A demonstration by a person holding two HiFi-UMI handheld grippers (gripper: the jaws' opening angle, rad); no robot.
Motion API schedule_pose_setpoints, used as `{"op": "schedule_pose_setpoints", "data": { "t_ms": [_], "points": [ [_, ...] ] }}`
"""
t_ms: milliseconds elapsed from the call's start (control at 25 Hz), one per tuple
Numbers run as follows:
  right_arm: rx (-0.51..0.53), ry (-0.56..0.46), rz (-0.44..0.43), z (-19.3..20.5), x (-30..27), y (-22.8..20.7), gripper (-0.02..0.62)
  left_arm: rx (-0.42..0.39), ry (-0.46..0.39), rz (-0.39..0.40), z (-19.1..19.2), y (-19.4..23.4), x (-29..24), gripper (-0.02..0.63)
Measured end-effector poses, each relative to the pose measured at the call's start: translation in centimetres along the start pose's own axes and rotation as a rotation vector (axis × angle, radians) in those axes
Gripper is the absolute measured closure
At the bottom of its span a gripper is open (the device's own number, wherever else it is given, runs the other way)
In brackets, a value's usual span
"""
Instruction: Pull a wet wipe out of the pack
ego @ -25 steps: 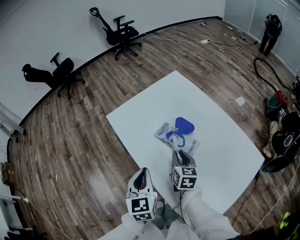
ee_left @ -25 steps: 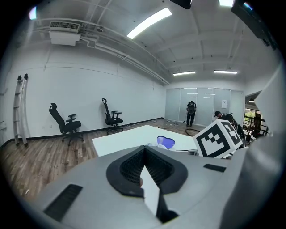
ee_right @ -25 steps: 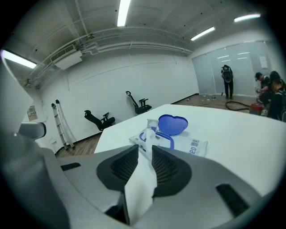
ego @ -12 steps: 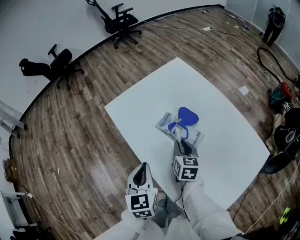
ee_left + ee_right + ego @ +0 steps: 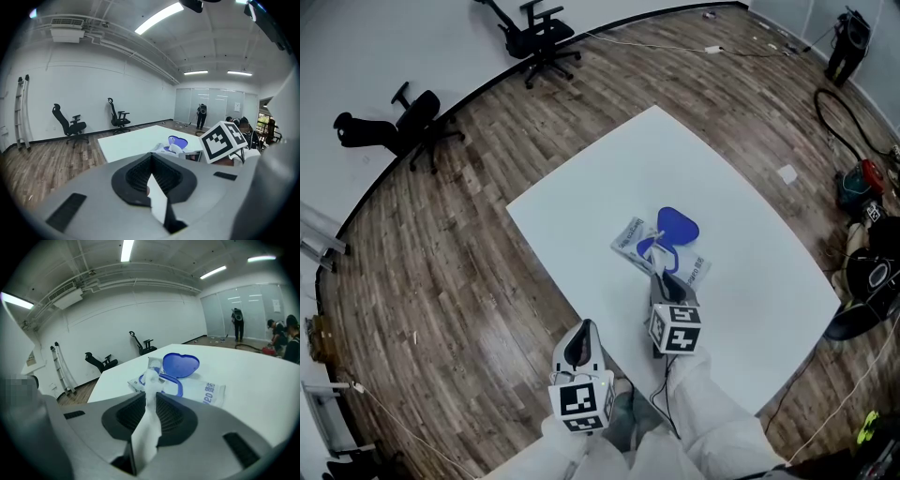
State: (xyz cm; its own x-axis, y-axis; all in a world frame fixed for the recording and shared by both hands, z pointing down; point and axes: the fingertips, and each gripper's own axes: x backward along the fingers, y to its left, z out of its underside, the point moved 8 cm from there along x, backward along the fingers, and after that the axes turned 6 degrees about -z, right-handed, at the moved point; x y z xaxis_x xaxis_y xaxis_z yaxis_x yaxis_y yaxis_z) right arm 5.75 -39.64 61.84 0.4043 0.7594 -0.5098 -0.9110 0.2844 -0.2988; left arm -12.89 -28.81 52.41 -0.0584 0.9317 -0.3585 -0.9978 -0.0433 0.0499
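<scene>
Right gripper view: wet wipe (image 5: 149, 420) pinched in jaws; left gripper (image 5: 151, 180) seemingly clenched.

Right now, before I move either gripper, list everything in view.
Flat white wet-wipe pack, blue print: one, mid-table.
Blue heart-shaped lid: one, open on the pack.
White wet wipe: one, stretched from pack's opening.
White table: one, on wood floor.
Black office chairs: two, by far wall.
Cables, dark gear: several, floor at right.
Standing person, dark clothes: one, far right corner.
Right gripper: grey, shut on the wipe.
Left gripper: grey, jaws together, beside table's near edge.
</scene>
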Motion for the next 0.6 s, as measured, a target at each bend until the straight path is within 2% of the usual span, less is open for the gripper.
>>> {"op": "schedule_pose_setpoints", "data": {
  "t_ms": [160, 600],
  "points": [
    [-0.006, -0.002, -0.004, -0.21, 0.14, -0.03, 0.554, 0.003, 0.000, -0.004, -0.10, 0.19, -0.06, 0.606],
    [0.019, -0.009, 0.019, -0.50, 0.36, -0.15, 0.583, 0.006, -0.014, -0.010, -0.28, 0.54, 0.68, 0.606]
  ]
}}
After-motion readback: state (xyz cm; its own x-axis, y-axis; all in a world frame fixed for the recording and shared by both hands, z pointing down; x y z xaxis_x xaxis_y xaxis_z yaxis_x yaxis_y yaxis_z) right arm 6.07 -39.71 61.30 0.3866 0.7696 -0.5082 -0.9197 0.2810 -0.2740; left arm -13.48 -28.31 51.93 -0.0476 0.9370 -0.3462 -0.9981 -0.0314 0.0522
